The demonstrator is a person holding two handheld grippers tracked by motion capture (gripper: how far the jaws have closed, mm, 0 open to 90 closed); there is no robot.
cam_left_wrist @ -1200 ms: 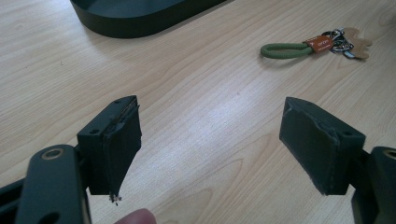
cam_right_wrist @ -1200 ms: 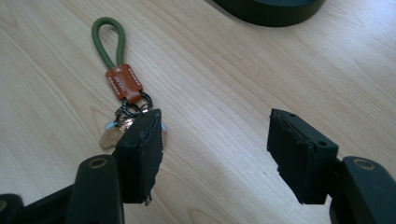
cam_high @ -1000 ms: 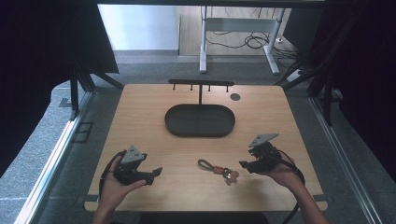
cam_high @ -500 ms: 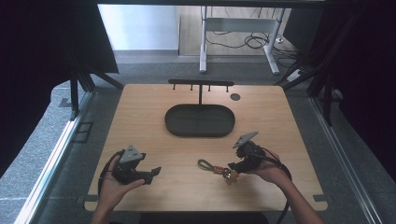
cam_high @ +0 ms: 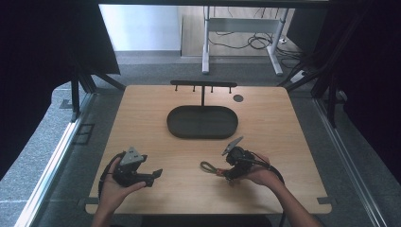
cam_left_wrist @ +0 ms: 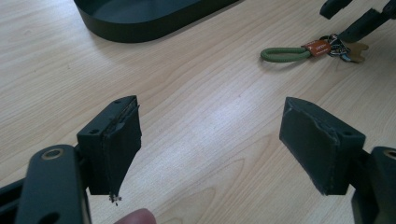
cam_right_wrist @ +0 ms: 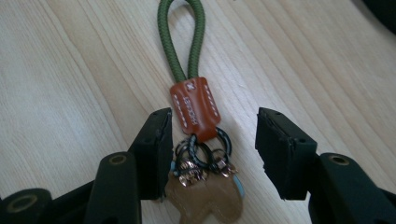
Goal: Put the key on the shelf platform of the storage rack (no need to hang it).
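Straddling the keychain [cam_right_wrist: 195, 140], the right gripper [cam_right_wrist: 212, 140] has its jaws apart, one on each side of the black rings below the brown leather tab; nothing clamped. Green cord loop [cam_right_wrist: 181, 39] stretches away from the jaws, flat on the wooden table [cam_high: 283, 127]. A tan leather tag [cam_right_wrist: 205, 200] lies under the rings. High view: keychain near the table's front edge, right of centre, with the right gripper [cam_high: 231, 171] just over its ring end. Left gripper [cam_left_wrist: 210, 149] jaws wide apart, holding nothing, held above bare wood at front left, well apart from the keychain. Dark oval tray [cam_high: 202, 122] sits mid-table, black hook rack [cam_high: 203, 85] behind it.
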